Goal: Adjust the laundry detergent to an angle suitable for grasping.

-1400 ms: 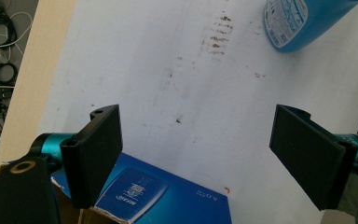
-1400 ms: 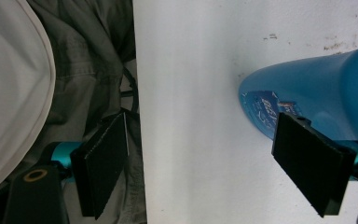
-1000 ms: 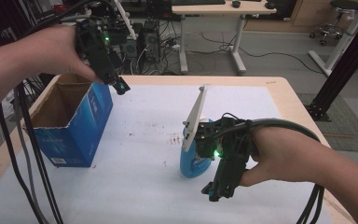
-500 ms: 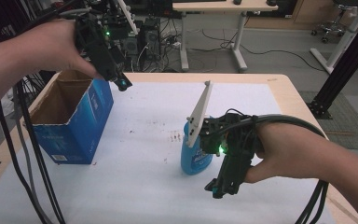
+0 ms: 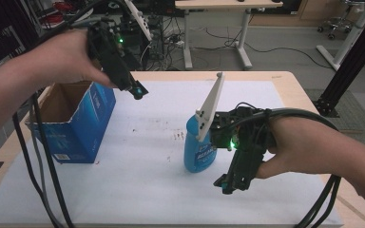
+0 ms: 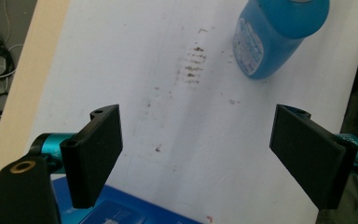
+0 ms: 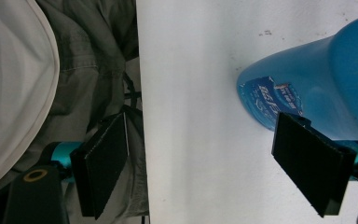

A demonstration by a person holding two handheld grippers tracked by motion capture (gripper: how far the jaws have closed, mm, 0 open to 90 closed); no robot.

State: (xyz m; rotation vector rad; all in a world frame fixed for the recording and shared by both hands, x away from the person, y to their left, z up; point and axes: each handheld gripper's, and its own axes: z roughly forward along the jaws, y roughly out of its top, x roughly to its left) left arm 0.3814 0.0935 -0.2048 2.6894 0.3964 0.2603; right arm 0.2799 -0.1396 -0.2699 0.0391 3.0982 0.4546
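one thing in play: a blue bottle (image 5: pixel 197 152) standing upright on the white sheet (image 5: pixel 147 175) of the counter (image 5: pixel 285 80), near its middle and toward the person's right.
bottle look: rounded blue plastic body with a printed label; in the left gripper view it shows as blue bottle (image 6: pixel 272 37) at the top, standing free with nothing touching it there.
right gripper: right gripper (image 5: pixel 228 183) hangs just beside the bottle on its right, tips pointing down at the sheet; jaws spread wide, nothing between them. in the right gripper view the bottle (image 7: pixel 317 84) sits next to the right-hand jaw, off the line between the two.
left gripper: left gripper (image 5: pixel 138 90) is held up high over the far left of the counter, above the corner of the box; jaws spread apart and empty.
box: an open blue cardboard box (image 5: pixel 76 118) stands at the left, well apart from the bottle; its inside looks bare from above.
likely step: taking hold of the bottle with the right gripper, by my reading.
doing it well: turn the wrist so the bottle body falls squarely between both pads, not beside one; come in level and low on the widest, firmest part; close slowly, since smooth plastic could slip or tip.
watch: cables (image 5: pixel 323 199) trailing near the edge, so they don't drag the bottle.
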